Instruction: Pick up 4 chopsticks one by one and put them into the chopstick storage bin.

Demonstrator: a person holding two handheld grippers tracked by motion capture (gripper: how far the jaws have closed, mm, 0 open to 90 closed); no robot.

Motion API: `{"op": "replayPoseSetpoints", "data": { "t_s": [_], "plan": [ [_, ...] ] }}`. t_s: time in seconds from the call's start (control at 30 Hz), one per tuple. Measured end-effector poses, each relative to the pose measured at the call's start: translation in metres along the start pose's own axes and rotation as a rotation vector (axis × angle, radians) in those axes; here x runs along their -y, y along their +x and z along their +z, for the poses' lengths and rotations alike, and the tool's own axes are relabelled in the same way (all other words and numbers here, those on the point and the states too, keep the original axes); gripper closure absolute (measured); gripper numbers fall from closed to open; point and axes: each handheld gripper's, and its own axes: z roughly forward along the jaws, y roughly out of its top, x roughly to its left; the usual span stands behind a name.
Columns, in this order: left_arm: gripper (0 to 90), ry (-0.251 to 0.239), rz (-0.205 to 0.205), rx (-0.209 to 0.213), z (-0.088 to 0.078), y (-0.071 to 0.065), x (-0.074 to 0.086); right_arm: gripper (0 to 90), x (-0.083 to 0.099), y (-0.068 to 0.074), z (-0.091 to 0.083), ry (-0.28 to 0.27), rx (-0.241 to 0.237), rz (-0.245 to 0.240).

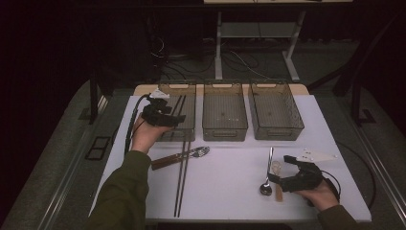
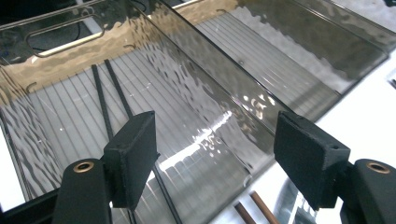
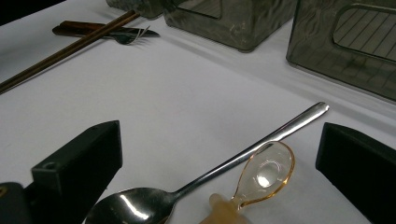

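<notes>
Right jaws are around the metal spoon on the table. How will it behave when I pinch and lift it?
The metal spoon looks polished, so it may slip. Its thin handle lies flat, likely hard to pinch. Its bowl end probably droops.

White table (image 1: pixel 230 191) with three bins (image 1: pixel 225 112), chopsticks (image 1: pixel 181 184), fork (image 1: pixel 189 154), two spoons (image 1: pixel 268 175).

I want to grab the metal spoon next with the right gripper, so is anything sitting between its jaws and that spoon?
Nothing blocks it. The right gripper is open, and the metal spoon lies on the table between its jaws. A small amber spoon lies against its handle and could get pinched along with it.
</notes>
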Motion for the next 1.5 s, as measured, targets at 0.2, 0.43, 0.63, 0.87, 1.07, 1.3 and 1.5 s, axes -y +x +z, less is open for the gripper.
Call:
{"op": "replayPoseSetpoints", "data": {
  "t_s": [0.2, 0.43, 0.63, 0.87, 1.07, 1.3, 1.5],
  "plan": [
    [29.7, -0.02, 0.005, 0.027, -0.009, -0.01, 0.016, 0.2, 0.0, 0.0, 0.0, 0.0, 0.001, 0.001],
    [35.9, -0.042, -0.003, 0.056, -0.013, -0.022, 0.035, 0.2, 0.0, 0.0, 0.0, 0.004, 0.0, 0.006],
    [48.4, -0.039, 0.001, 0.064, -0.009, -0.029, 0.051, 0.2, 0.0, 0.0, 0.0, 0.006, 0.002, 0.004],
    [67.8, -0.018, 0.032, 0.022, -0.003, -0.035, 0.071, 0.2, 0.0, 0.0, 0.0, 0.004, -0.001, -0.006],
    [83.4, -0.01, 0.026, 0.04, 0.003, -0.036, 0.078, 0.3, 0.0, 0.0, 0.0, 0.004, 0.003, -0.01],
    [89.6, 0.031, 0.017, 0.034, 0.014, -0.034, 0.083, 0.2, 0.0, 0.001, 0.0, 0.006, 0.002, -0.012],
    [89.6, 0.049, 0.008, 0.02, 0.02, -0.03, 0.086, 0.2, 0.0, 0.0, 0.001, 0.008, 0.001, -0.017]
  ]
}}
